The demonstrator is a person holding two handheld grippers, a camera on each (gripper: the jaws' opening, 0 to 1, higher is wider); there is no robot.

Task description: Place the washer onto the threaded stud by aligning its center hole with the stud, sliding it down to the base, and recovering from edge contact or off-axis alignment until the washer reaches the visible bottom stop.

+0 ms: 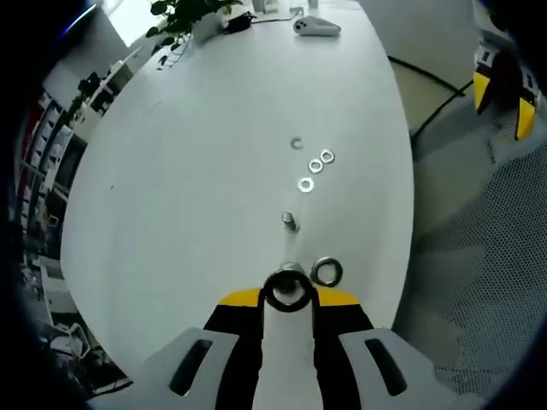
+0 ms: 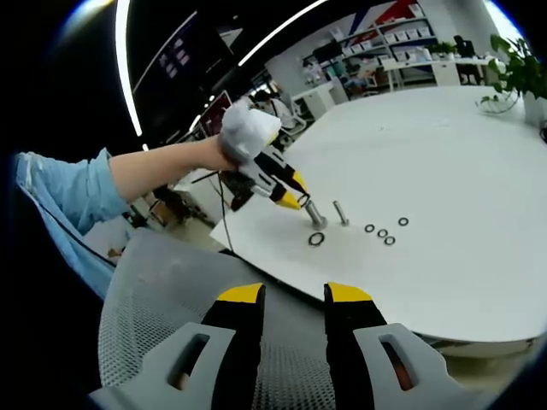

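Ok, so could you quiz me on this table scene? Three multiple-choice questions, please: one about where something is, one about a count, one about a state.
1. Where does the big loose washer lie?
A. On the table beside the left gripper's tip
B. On the mesh chair
C. Next to the plant

2. How many small rings lie beyond the free-standing stud?
A. Two
B. Four
C. Seven

3. What state is the right gripper in?
A. Shut on a washer
B. Shut on a stud
C. Open, holding nothing

Answers:
1. A: the big loose washer rests on the white table just beside the left gripper, which grips a held washer.
2. B: four small rings trail away past the free-standing stud.
3. C: the right gripper has its jaws apart, with grey mesh chair showing between them.
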